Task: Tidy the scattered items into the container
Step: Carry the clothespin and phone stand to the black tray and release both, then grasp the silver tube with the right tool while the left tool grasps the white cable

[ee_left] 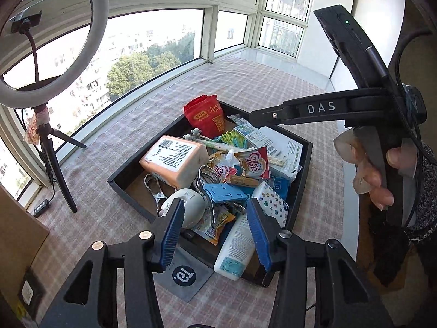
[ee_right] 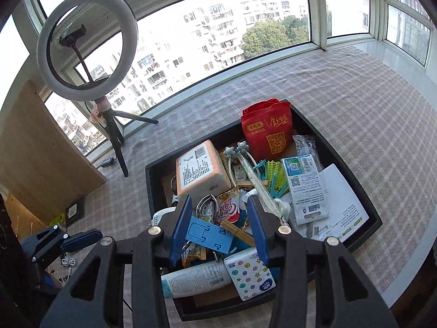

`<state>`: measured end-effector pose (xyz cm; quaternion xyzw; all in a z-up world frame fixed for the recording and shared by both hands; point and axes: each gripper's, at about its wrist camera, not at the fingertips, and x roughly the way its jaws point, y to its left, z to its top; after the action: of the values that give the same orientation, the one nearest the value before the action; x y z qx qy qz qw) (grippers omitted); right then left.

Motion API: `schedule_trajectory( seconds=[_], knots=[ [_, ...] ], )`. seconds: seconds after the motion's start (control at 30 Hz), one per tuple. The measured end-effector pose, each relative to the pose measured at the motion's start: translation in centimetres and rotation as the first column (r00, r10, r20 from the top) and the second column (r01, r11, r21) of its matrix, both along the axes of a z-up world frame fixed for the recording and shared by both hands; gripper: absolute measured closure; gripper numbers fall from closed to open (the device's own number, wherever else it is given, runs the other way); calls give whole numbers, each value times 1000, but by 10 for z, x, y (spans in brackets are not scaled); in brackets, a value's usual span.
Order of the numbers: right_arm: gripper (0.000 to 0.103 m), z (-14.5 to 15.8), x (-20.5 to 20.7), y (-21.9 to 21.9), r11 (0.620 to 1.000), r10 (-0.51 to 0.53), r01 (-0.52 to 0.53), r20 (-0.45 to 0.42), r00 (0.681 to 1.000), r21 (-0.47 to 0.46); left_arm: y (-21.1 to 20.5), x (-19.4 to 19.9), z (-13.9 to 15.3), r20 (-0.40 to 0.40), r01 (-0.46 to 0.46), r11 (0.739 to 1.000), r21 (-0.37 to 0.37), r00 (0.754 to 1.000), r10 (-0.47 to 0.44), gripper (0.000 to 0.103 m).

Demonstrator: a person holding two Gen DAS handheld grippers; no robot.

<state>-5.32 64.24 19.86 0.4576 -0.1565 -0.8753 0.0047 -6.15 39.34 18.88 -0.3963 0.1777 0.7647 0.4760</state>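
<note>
The left tongs [ee_left: 215,232] hang above the near edge of the black tray [ee_left: 306,147], blue pads apart with nothing between them. Below the gap lie a blue plastic clip [ee_left: 224,192] and a white bottle [ee_left: 237,248] that leans over the tray's near wall. Just left of the left pad sits a white rounded gadget [ee_left: 191,205].

The right tongs [ee_right: 218,227] are likewise spread and empty, hovering over the near half of the tray [ee_right: 355,188]. In that view the blue clip [ee_right: 207,235], a wooden clothespin [ee_right: 237,232] and a Coffee-mate sachet [ee_right: 229,210] show through the gap. A tissue pack with coloured dots and stars [ee_right: 250,272] lies just beyond the right pad, beside the bottle [ee_right: 194,278].

In the left wrist view the right tongs' black body [ee_left: 314,109] reaches in over the tray's far right corner, gripped by a hand [ee_left: 382,175].

The tray is heaped. An orange pack with a white label [ee_right: 200,169] lies at the left, a red fabric bag [ee_right: 269,128] stands at the far end, and white printed papers [ee_right: 341,199] cover the right side. Green and teal plastic clips [ee_right: 273,175] sit in the middle.

A grey sachet [ee_left: 183,273] lies on the checked cloth [ee_right: 355,95] of the surface, touching the tray's near wall. At the far left stands a ring light on a tripod [ee_right: 87,46], by the windows.
</note>
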Motion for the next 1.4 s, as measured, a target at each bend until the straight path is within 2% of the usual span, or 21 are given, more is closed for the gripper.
schedule_trajectory(
  seconds=[0.03, 0.2, 0.27, 0.37, 0.47, 0.53, 0.6, 0.67, 0.77, 0.83, 0.9, 1.0, 1.03, 1.17, 1.4],
  knots=[
    [62, -1, 0, -3, 1000, 13, -13, 2, 1000, -15, -11, -2, -1, 8, -16, 1000, 1, 1000, 16, 64],
    [62, -7, 0, -49, 988, 141, -143, -36, 989, -55, -78, -11, -8, -5, -122, 992, -23, 993, 122, 64],
    [56, -14, -3, -75, 976, 208, -210, -42, 977, -52, -111, -12, -12, -21, -183, 982, -36, 983, 182, 64],
    [53, -25, -3, -121, 941, 336, -337, -54, 940, -28, -170, -13, -22, -30, -286, 957, -58, 958, 284, 64],
    [53, -34, -5, -175, 880, 475, -474, -22, 880, 27, -233, -14, -37, -44, -385, 918, -98, 923, 382, 64],
    [53, -41, -6, -213, 824, 565, -565, 8, 825, 40, -275, -15, -49, -50, -440, 888, -138, 898, 437, 64],
    [53, -47, -6, -254, 755, 652, -654, 38, 757, 56, -315, -17, -59, -72, -482, 855, -189, 876, 478, 64],
    [53, -53, -4, -296, 664, 741, -743, 64, 669, 82, -347, -22, -67, -88, -496, 836, -236, 867, 490, 64],
    [53, -59, -8, -357, 506, 849, -854, 106, 518, 117, -379, -26, -77, -118, -476, 824, -307, 878, 463, 65],
    [53, -65, -9, -394, 412, 891, -898, 137, 432, 153, -388, -29, -84, -123, -444, 829, -340, 895, 428, 65],
    [53, -74, -10, -426, 324, 922, -931, 167, 350, 167, -390, -32, -91, -97, -397, 848, -350, 916, 389, 65],
    [53, -90, -14, -464, 221, 947, -962, 201, 251, 164, -381, -37, -104, -66, -319, 871, -373, 946, 318, 65],
    [53, -94, -14, -475, 192, 953, -969, 208, 222, 154, -377, -39, -109, -56, -294, 875, -384, 954, 296, 65],
    [53, -113, -19, -507, 96, 962, -981, 237, 135, 169, -368, -54, -125, -26, -239, 879, -411, 968, 251, 65],
    [53, -142, -24, -547, -52, 967, -985, 255, -9, 163, -377, -76, -139, 52, -230, 895, -382, 962, 269, 65]
  ],
)
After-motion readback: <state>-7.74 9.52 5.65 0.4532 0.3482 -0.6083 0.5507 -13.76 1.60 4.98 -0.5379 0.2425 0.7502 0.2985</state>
